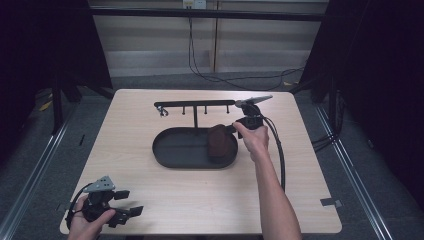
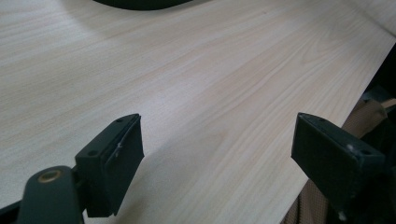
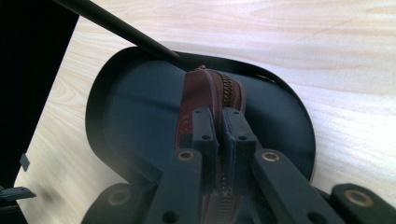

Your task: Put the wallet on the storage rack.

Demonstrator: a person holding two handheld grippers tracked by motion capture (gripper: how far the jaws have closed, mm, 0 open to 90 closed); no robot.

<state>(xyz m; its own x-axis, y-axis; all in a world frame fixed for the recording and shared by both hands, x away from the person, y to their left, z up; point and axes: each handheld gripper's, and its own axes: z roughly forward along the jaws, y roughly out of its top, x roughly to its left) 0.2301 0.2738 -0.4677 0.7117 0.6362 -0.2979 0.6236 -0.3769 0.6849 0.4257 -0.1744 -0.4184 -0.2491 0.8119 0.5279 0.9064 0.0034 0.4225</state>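
While the right gripper (image 3: 219,126) is clamped on the brown zippered leather pouch (image 1: 220,141), it should be lowered flat into the black oval metal tray (image 1: 172,150); the left gripper (image 2: 215,154) is held apart.

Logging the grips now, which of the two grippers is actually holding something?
The right gripper, clamped on the brown zip pouch over the black tray; the left gripper stands open over bare table.

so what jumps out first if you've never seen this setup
The brown zipped pouch, pinched by the right gripper over the right end of the black oval tray at mid-table. Behind the tray stands a black hook rack. The left gripper rests open at the near left corner of the table.
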